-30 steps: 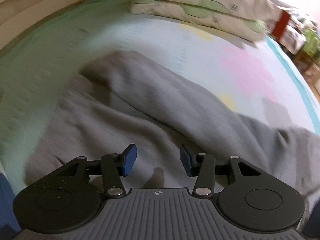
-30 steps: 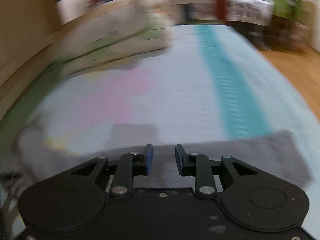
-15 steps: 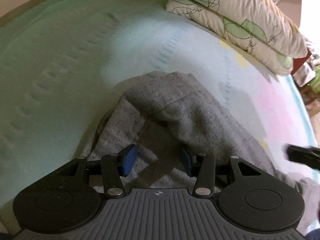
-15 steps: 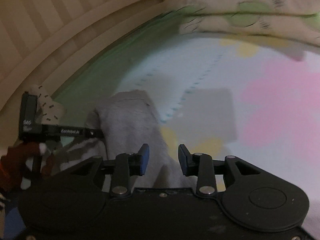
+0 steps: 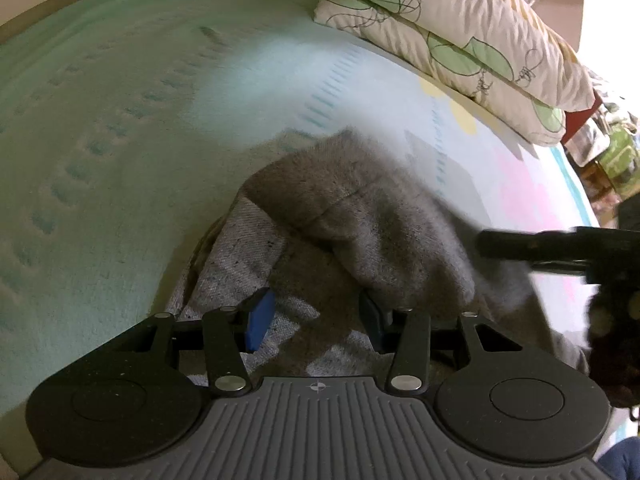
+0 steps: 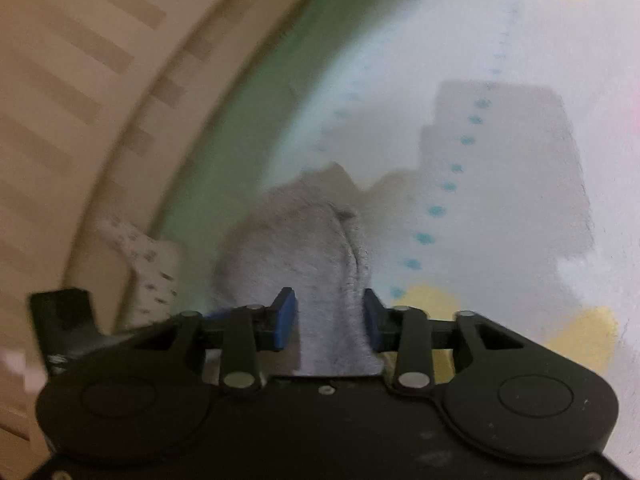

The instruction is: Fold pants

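While the grey pants (image 5: 360,232) are lying bunched on the pastel bedsheet (image 5: 100,128), the left gripper (image 5: 316,320) is hovering over a fold with its jaws spread and pinching nothing. The right gripper (image 6: 330,320) is likewise standing spread, a ridge of pants cloth (image 6: 316,260) running between its blue pads (image 6: 285,318) untouched. Two stacked pillows (image 5: 460,28) are lying at the sheet's far edge.

A pastel bedspread (image 5: 120,128) covers the bed, leaf-print pillows (image 5: 460,28) stacked beyond.
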`<state>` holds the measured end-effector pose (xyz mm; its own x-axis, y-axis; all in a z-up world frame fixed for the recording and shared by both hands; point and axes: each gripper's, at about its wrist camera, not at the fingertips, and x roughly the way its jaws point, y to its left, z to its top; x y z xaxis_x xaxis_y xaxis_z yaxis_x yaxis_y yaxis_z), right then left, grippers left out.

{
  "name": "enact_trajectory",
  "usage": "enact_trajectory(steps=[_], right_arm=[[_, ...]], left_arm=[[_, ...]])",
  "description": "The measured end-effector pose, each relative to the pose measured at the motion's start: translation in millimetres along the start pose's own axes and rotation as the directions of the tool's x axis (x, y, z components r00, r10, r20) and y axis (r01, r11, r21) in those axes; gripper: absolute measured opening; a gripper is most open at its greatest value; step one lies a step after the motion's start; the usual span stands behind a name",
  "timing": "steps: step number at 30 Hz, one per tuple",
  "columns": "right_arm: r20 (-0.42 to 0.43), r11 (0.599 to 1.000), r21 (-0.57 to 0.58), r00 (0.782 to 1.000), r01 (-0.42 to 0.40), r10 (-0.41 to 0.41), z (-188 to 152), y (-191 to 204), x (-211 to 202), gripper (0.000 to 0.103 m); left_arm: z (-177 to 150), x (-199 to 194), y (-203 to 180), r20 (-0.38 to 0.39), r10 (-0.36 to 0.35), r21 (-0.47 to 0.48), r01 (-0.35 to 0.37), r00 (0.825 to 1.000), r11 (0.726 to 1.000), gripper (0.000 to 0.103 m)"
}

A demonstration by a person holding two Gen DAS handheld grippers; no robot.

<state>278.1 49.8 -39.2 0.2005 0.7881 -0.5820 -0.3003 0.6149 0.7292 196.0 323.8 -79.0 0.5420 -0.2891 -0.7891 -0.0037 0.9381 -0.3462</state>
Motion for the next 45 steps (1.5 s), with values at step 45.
enact_trajectory(steps=[45], right_arm=[[0.230,0.780,-0.486,0.919,0.394,-0.320,-217.2,133.1,-124.3,0.038]], left_arm=[[-46.1,-20.1,-39.2,-0.088,0.146,0.251,-0.120,0.985,0.960,0.055]])
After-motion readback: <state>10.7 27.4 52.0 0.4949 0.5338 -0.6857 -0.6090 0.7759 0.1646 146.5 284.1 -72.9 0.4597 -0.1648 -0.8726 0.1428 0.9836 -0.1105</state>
